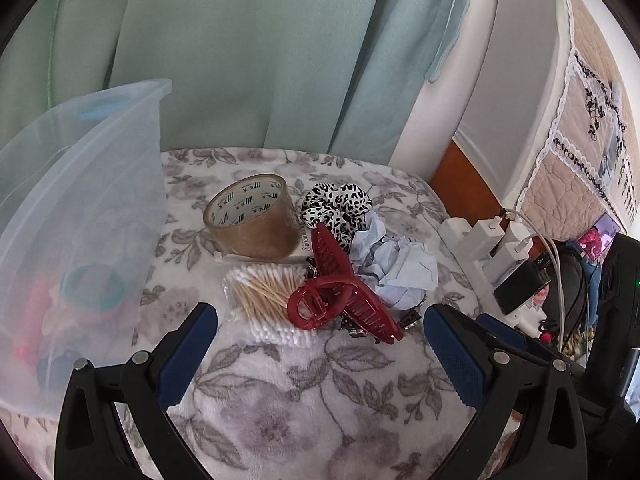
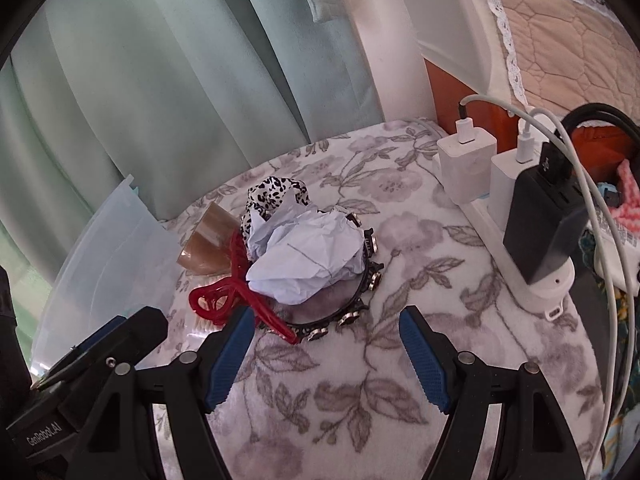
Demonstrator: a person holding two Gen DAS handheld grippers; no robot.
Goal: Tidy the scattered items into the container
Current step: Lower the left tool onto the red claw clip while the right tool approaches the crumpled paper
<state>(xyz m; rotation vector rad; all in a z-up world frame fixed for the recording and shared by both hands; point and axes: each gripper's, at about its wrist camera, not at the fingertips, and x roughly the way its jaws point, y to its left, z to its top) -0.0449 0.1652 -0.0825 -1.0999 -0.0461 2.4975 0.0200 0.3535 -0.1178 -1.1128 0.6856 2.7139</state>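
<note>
A clear plastic container (image 1: 100, 184) stands at the left with several items inside. On the floral blanket lie a brown tape roll (image 1: 252, 216), a bag of cotton swabs (image 1: 264, 300), a red hair claw (image 1: 340, 300), a leopard scrunchie (image 1: 336, 204), crumpled pale paper (image 1: 400, 268) and a black studded headband (image 2: 360, 300). My left gripper (image 1: 320, 336) is open and empty just before the swabs and claw. My right gripper (image 2: 326, 340) is open and empty, close in front of the headband and paper (image 2: 308, 256); the claw (image 2: 240, 300) lies by its left finger.
A white power strip (image 2: 500, 216) with white chargers and a black adapter (image 2: 544, 216) and cables lines the blanket's right edge. Green curtains (image 1: 260, 60) hang behind. The container's wall (image 2: 100, 264) shows at the left of the right wrist view.
</note>
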